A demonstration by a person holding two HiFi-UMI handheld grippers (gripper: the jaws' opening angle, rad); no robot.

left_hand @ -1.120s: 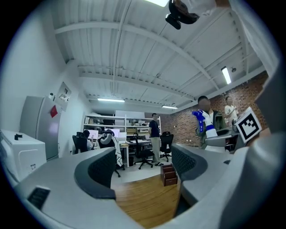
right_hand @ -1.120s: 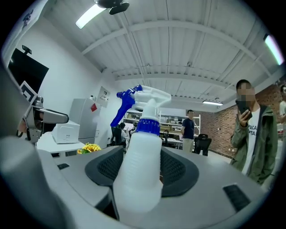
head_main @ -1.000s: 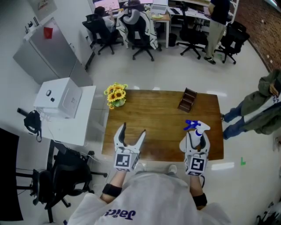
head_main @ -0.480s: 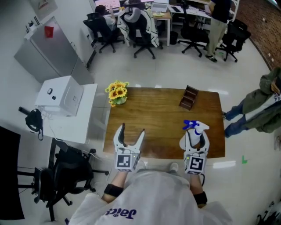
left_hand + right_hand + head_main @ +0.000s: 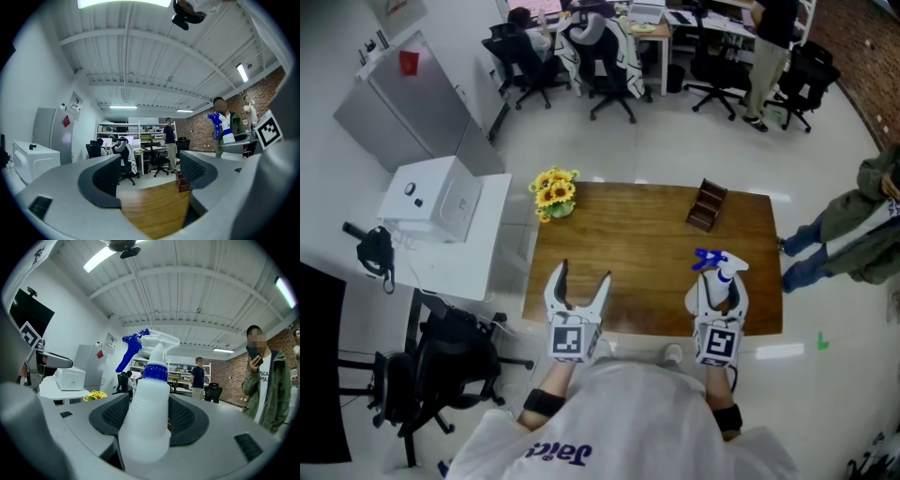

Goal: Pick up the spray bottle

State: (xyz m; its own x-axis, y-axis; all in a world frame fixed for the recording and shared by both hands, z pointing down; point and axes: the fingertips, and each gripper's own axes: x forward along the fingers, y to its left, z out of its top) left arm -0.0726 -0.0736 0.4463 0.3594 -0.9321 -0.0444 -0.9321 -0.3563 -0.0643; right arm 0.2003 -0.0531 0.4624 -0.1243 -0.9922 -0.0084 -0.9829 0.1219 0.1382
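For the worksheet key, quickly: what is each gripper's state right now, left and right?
Left gripper: open, nothing between its jaws.
Right gripper: shut on the spray bottle.

grippers: two, the left gripper (image 5: 584,274) and the right gripper (image 5: 719,282)
spray bottle (image 5: 727,269): one
wooden table (image 5: 637,251): one
sunflower bunch (image 5: 553,192): one
brown wooden rack (image 5: 706,205): one
white box-shaped appliance (image 5: 431,199): one
person in green jacket (image 5: 862,225): one
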